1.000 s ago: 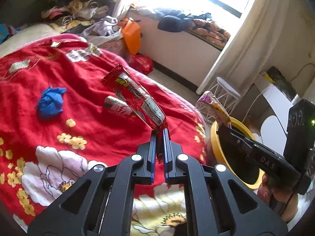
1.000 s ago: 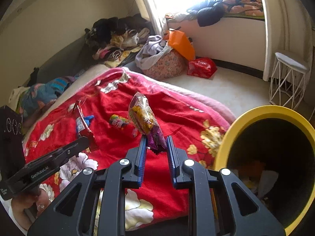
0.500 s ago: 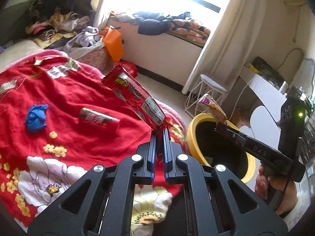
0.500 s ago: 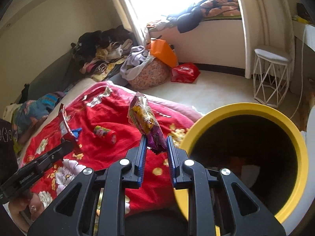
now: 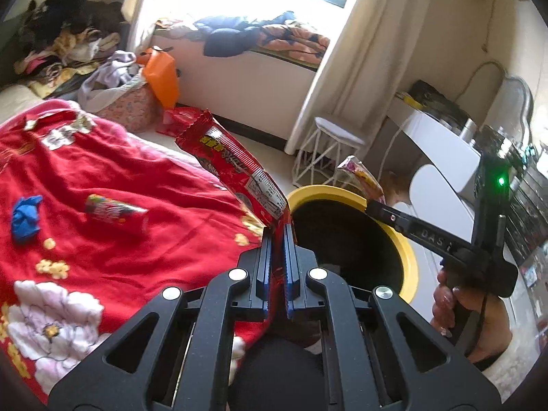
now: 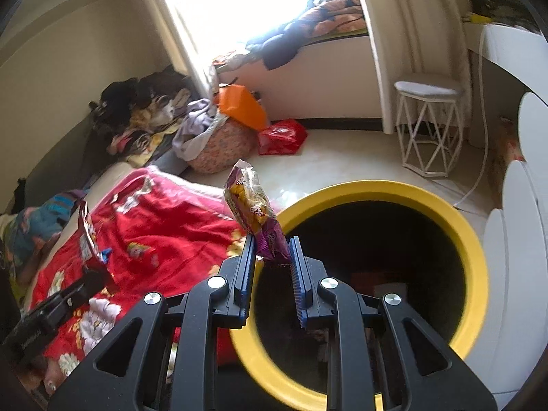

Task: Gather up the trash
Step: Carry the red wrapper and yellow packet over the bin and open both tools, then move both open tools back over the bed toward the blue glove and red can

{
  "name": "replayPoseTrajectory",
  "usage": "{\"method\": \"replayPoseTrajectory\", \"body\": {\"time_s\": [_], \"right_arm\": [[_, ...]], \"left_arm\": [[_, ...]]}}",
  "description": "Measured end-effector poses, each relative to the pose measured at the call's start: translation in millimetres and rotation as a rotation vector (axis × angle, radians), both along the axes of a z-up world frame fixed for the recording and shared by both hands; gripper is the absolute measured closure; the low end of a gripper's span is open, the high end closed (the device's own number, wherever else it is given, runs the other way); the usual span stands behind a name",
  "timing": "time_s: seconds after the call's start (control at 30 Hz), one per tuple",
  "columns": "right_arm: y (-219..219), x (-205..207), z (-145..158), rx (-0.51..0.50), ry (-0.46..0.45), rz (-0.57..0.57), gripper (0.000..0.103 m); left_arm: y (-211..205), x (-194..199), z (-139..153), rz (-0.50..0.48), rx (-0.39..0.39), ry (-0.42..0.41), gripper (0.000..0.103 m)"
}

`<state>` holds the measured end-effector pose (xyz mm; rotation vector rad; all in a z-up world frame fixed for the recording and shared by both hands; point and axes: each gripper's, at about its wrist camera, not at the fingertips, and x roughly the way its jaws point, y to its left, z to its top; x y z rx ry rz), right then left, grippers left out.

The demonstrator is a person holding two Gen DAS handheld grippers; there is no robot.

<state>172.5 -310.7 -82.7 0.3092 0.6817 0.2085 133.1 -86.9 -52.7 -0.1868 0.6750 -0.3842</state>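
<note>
A: Trash first: 2 wrappers are held up, and 2 more bits lie on the red blanket (image 5: 144, 171). The left gripper (image 5: 278, 229) is clenched on the bottom edge of a long red wrapper (image 5: 233, 161), which slants up toward 11 o'clock. The right gripper (image 6: 272, 243) is pinching a crinkly yellow and purple snack bag (image 6: 255, 210) by its purple end.

B: And the bin?

A: The yellow bin (image 6: 474, 257) sits beside the bed, round, with a glossy rim and a dark inside. The snack bag hangs at its 9 o'clock rim. I'd say this is the carry step: each bag needs to be fully over the mouth, then let go.

B: What's left?

A: A small candy packet (image 5: 114, 210) at 10 o'clock in the left view, and a crumpled blue scrap (image 5: 25, 217) at 9.
</note>
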Motion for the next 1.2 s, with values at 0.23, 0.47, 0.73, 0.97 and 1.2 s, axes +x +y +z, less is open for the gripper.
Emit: {"method": "replayPoseTrajectory", "body": {"time_s": [0.23, 0.47, 0.73, 0.97, 1.2], "right_arm": [[-31, -2, -8, 0.009, 0.024, -0.092, 0.084], [-55, -1, -18, 0.025, 0.061, -0.157, 0.083], [-81, -2, -29, 0.064, 0.092, -0.209, 0.079], [-93, -2, -40, 0.101, 0.117, -0.215, 0.063], [-85, -2, -36, 0.077, 0.087, -0.202, 0.043]], "left_arm": [[-34, 0, -3, -0.070, 0.027, -0.004, 0.099], [-63, 4, -11, -0.132, 0.062, 0.005, 0.099], [-95, 21, -34, -0.203, 0.073, 0.077, 0.099], [-117, 35, -52, -0.253, 0.093, 0.114, 0.075], [-93, 31, -43, -0.180, 0.069, 0.083, 0.017]]}}
